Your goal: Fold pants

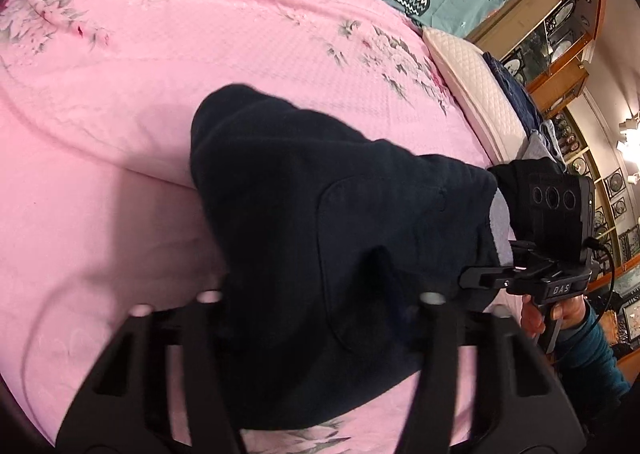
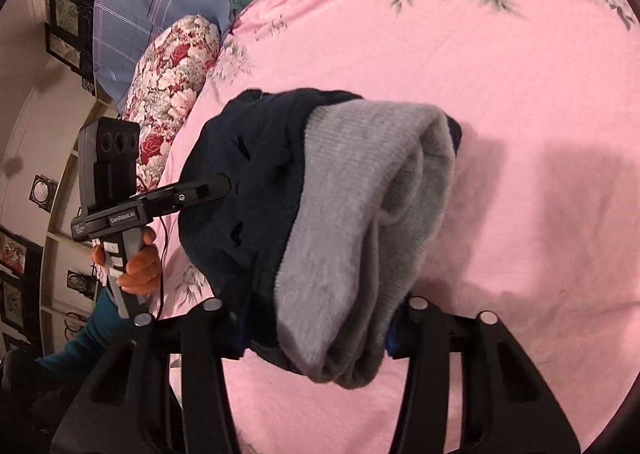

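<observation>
Gripper tips buried in pants point(image 1: 304, 222)

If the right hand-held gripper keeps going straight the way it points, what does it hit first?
The pants it already holds: the right hand-held gripper is shut on the bundle, grey lining showing. Beyond that, probably the pink bedspread; depth is unclear.
</observation>
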A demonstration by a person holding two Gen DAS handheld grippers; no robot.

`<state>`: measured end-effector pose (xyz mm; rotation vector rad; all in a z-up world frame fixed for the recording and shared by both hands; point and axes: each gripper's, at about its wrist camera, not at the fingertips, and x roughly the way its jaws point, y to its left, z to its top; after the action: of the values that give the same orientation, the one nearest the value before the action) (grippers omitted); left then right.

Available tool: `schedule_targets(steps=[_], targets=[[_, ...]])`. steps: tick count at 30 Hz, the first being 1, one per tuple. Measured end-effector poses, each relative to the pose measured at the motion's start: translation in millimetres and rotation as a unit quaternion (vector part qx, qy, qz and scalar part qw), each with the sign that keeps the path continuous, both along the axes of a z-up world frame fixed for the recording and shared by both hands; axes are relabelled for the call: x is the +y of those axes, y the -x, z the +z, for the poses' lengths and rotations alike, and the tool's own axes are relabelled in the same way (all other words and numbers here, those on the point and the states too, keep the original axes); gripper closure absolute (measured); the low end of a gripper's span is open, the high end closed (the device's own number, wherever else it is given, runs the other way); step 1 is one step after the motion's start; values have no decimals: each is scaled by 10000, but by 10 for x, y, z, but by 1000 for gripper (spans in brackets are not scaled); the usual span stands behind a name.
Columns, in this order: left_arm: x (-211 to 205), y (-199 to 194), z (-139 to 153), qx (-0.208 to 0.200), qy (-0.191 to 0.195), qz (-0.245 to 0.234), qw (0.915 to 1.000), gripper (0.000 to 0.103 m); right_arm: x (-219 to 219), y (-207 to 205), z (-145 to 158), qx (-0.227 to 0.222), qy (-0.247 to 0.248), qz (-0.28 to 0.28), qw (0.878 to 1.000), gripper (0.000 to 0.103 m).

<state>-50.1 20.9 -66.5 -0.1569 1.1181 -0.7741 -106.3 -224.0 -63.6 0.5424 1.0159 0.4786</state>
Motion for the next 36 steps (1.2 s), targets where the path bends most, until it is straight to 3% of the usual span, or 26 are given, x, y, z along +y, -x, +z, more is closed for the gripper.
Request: schedule_targets(steps=[4,7,10,17,21,24,27,32,34,35,36], targets=[[4,91,232,-312,-240,173,9991,78,69,63,236,-407,137,-4,9991,64],[60,45,534,-453,-85,272,9986,82,124,45,598,-857,227,84,9960,66],[75,-74,1009,-942,-109,455,9945,82,230,-89,1109,-1432,460,148,9885,66],[195,-714,2392,-2132,34,1158,9701,82,291,-841,2232,-2657,808,234,9604,66],[128,-1317,2722,-2387,-87,1514,9592,82,215,-1526,2373,-2817,810,148,9560,66],[40,-1891,2627,-2355,-251,1750,9557,82,151,-2117,2249,-2781,834,137,9568,66],[-64,-2494,2312,-2216,-525,1912,9548,82,122,-2655,2015,-2597,839,122,9620,66],[-76,-3315,1434,-1550,-691,2182,9610,82,48,-3434,1259,-1948,822,-9,9774,66],[-60,-3499,1041,-1240,-886,2253,9623,81,34,-3664,901,-1582,1140,-165,9807,65],[-61,-3575,843,-1063,-998,2272,9629,79,42,-3740,743,-1350,1357,-269,9811,60],[-52,-3635,648,-945,-1122,2319,9616,70,49,-3840,538,-999,1728,-457,9788,50]])
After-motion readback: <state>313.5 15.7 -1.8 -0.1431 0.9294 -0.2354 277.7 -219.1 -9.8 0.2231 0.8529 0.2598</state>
